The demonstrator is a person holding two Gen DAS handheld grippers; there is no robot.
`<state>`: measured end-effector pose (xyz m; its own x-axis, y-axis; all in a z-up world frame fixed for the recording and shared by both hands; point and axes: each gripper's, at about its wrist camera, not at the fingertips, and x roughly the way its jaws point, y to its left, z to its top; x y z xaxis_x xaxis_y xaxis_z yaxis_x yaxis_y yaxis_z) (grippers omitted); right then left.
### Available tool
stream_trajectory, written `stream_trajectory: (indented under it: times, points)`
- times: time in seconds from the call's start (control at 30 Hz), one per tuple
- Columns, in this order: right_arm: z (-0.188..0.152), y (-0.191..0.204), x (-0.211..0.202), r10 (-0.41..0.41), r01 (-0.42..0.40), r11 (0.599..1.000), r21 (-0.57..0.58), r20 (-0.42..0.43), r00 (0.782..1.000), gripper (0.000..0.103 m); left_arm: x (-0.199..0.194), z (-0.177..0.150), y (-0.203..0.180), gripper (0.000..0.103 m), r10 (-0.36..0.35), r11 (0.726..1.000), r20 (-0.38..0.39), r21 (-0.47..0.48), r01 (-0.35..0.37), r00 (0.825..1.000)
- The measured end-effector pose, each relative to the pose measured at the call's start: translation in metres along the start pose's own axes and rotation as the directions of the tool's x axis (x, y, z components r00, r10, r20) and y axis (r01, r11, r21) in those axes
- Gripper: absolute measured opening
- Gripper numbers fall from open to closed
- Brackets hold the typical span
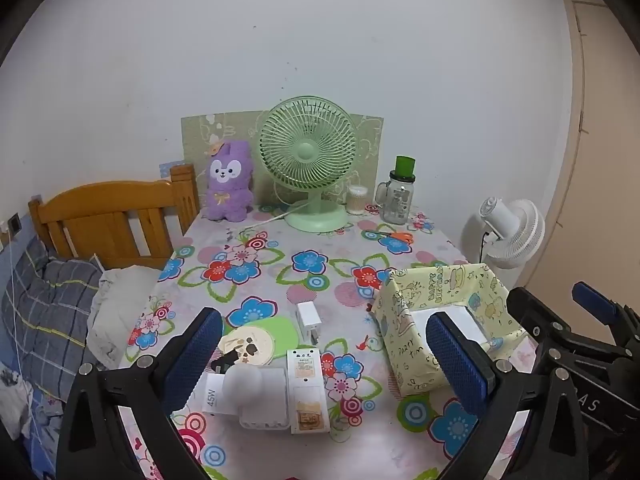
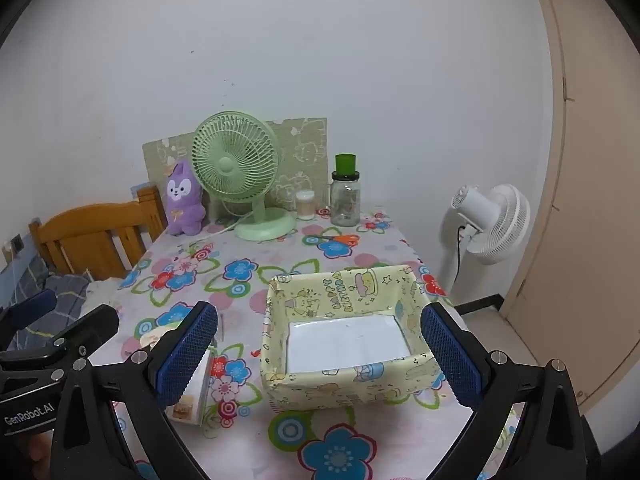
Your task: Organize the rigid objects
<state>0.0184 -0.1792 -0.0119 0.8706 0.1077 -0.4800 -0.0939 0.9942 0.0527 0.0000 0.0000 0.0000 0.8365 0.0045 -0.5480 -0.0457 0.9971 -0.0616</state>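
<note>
Left gripper (image 1: pixel 324 354): hovering over the near table edge with jaws spread wide, gripping nothing.
Between its fingers: a white 45W charger (image 1: pixel 240 394) is lying lowest, a white remote (image 1: pixel 306 390) is touching its right side, and a round mirror (image 1: pixel 248 346) on a green pad is sitting just beyond them.
Just ahead: a small white plug adapter (image 1: pixel 309 318) is lying on the floral tablecloth (image 1: pixel 280 256).
Right gripper (image 2: pixel 320 354): hanging released, fully parted, holding nothing.
Between its fingers: the yellow birthday box (image 2: pixel 340 384) is sitting open with a bare white bottom.
Beside its left finger: the remote's end is peeking out.
Farther ahead: orange-handled scissors (image 2: pixel 340 239) are lying on the cloth.
Far edge: a purple plush (image 1: pixel 229 180), green fan (image 1: pixel 308 156), cotton swab jar (image 1: pixel 357 199) and glass jar (image 1: pixel 398 196) are standing along the wall.
</note>
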Motion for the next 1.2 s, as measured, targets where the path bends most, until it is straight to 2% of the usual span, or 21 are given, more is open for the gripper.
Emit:
stream_trajectory:
  times: [0.17,0.2,0.3,0.4,0.5,1.2]
  points:
    - [0.001,0.003,-0.003,0.001,-0.001,1.000,-0.016,0.013,1.000,0.103,0.000,-0.001,0.005,0.103,0.015,1.000,0.032,-0.006,-0.015,0.999]
    - [0.002,0.003,0.000,0.003,-0.003,1.000,-0.015,0.005,1.000,0.103,0.004,0.000,0.003,0.103,0.026,1.000,0.013,0.001,-0.026,1.000]
    - [0.002,0.005,-0.002,0.001,-0.001,1.000,-0.018,0.015,1.000,0.103,-0.003,-0.001,0.002,0.103,0.061,0.998,0.050,-0.003,-0.061,0.997]
    - [0.001,0.005,-0.001,0.001,-0.001,1.000,-0.023,0.024,1.000,0.103,-0.004,-0.005,0.007,0.103,0.066,0.998,0.058,-0.011,-0.066,0.996]
    - [0.003,0.005,-0.002,0.018,-0.018,1.000,-0.013,0.032,0.999,0.103,0.000,-0.004,0.007,0.103,0.100,0.995,0.044,-0.003,-0.100,0.994]
    - [0.002,0.014,-0.007,0.036,-0.034,0.999,-0.036,0.059,0.998,0.103,0.003,-0.004,0.009,0.103,0.111,0.994,0.043,-0.010,-0.111,0.993]
